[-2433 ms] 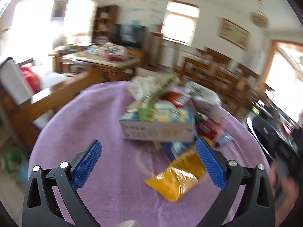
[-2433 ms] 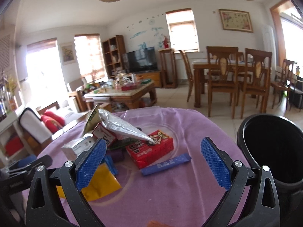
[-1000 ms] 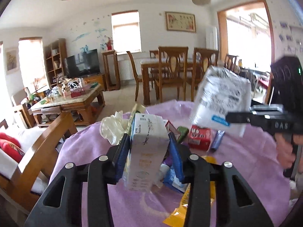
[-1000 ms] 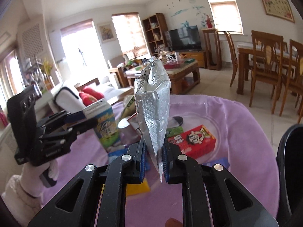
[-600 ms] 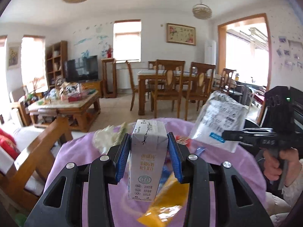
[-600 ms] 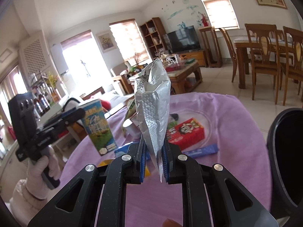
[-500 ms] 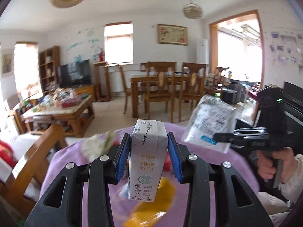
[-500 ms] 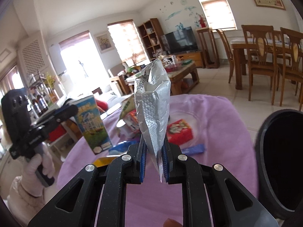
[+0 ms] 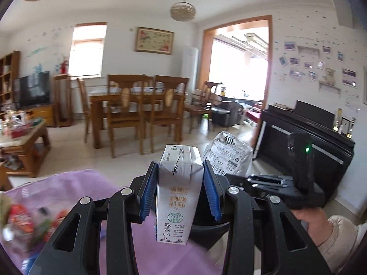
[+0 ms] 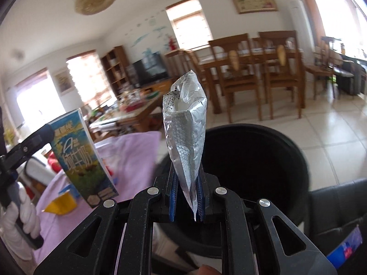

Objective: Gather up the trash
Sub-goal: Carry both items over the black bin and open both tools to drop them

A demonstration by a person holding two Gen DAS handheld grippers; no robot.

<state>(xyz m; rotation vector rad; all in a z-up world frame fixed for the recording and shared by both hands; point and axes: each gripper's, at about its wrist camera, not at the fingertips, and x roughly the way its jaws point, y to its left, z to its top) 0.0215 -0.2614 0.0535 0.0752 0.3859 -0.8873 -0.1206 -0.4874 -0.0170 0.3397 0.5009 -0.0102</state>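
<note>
1. Silver foil snack bag (image 10: 186, 137), crinkled and upright, is pinched at its lower tail by the right gripper (image 10: 185, 202); the blue pads are nearly together on the thin foil.
2. Black round plastic bin (image 10: 263, 160) fills centre to right of the right wrist view, its open mouth directly behind the bag. Bag sits about over the near rim, judged; depth is hard to read through the fisheye.
3. White rectangular milk carton (image 9: 177, 194) stands upright at centre of the left wrist view, clamped on both side faces by the left gripper (image 9: 181, 192). Same carton shows its blue-green printed face at left of the right wrist view.
4. Purple tablecloth (image 9: 68, 185) lies lower left in the left view, blurred litter on it. A yellow wrapper (image 10: 60, 204) lies on the cloth at lower left of the right view.
5. Step in hand, judged: carry both pieces over the bin.
6. To do it well: bring the foil bag fully past the rim before parting the pads, since light foil can catch the edge. Let one item drop first, keeping the two grippers apart over the mouth. Keep the carton upright; whether it holds liquid cannot be told.
</note>
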